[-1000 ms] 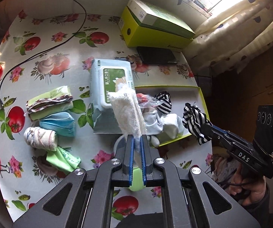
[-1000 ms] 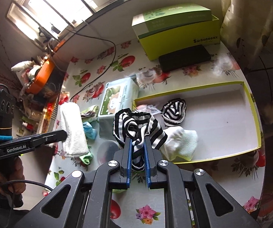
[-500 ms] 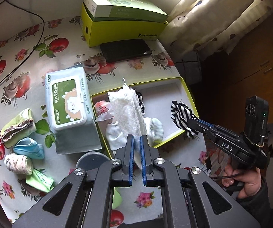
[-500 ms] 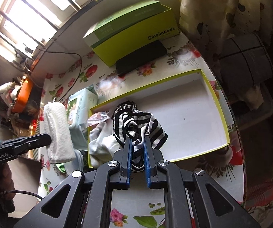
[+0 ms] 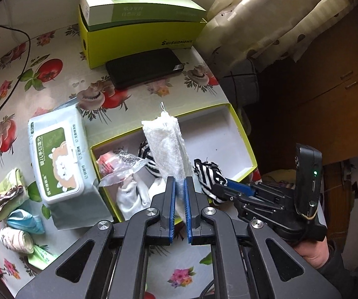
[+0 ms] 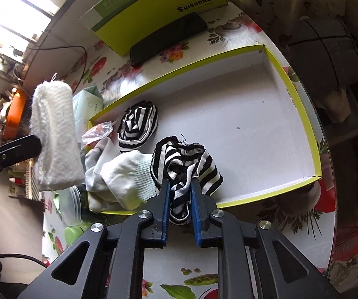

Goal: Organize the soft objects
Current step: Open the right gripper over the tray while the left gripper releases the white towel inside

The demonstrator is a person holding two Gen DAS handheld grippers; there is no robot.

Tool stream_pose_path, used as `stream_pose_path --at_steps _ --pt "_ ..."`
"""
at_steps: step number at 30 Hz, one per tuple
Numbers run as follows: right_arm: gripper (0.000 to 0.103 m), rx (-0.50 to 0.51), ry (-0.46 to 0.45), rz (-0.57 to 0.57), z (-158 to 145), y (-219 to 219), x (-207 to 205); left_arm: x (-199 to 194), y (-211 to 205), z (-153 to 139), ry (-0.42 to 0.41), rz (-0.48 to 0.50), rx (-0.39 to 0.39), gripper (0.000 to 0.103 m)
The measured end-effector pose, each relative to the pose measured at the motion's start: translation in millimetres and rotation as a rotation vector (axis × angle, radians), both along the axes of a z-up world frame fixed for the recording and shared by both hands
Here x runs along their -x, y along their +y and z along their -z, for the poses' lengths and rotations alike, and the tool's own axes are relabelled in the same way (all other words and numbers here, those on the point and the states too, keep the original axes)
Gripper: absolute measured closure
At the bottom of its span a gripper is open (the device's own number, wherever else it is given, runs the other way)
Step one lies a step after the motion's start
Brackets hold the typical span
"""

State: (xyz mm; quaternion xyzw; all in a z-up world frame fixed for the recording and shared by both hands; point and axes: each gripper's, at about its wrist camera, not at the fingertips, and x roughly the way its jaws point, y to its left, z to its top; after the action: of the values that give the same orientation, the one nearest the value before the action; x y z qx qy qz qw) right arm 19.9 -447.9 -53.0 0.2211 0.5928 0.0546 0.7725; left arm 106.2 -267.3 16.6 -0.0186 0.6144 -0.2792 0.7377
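Over the yellow-rimmed tray (image 6: 301,114) | my left gripper (image 5: 179,186), angled steeply down, clamps a white cloth (image 5: 169,144) | my right gripper (image 6: 180,189), likewise angled, jaws just easing apart around a striped sock (image 6: 191,164).

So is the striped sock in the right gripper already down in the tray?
Partly: the striped sock sags onto the tray floor, its tail between the right gripper, whose jaws have just been opening.

White cloth (image 5: 169,147) (fluffy) upright; striped sock (image 6: 186,164) crumpled.

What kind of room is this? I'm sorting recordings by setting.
Probably a home: a table with a fruit-print tablecloth under a window, dotted curtains, a wet-wipes pack.
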Motion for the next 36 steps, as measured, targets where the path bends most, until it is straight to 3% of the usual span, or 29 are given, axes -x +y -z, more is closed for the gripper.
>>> stream_pose_path --at_steps 2,11,24,31,36 --pt "0.073 -0.007 -0.018 0.014 -5.7 -4.4 3.2 -4.8 -9.8 3.3 0.006 0.016 0.002 0.096" --pt "0.072 -0.037 -0.069 0.065 -20.3 -16.5 10.7 -25.7 -56.4 32.8 0.083 0.084 -0.001 0.096" --pt "0.072 -0.023 -0.066 0.138 -23.6 -42.4 25.6 -44.9 -110.8 58.0 0.177 0.066 0.067 0.096" --pt "0.072 -0.01 -0.053 0.166 -23.8 -53.2 34.8 -47.6 -140.7 73.4 0.196 0.092 0.085 0.095" --pt "0.072 -0.003 -0.06 0.169 -25.6 -54.4 34.9 -48.3 -143.7 67.2 0.174 0.107 0.109 0.089"
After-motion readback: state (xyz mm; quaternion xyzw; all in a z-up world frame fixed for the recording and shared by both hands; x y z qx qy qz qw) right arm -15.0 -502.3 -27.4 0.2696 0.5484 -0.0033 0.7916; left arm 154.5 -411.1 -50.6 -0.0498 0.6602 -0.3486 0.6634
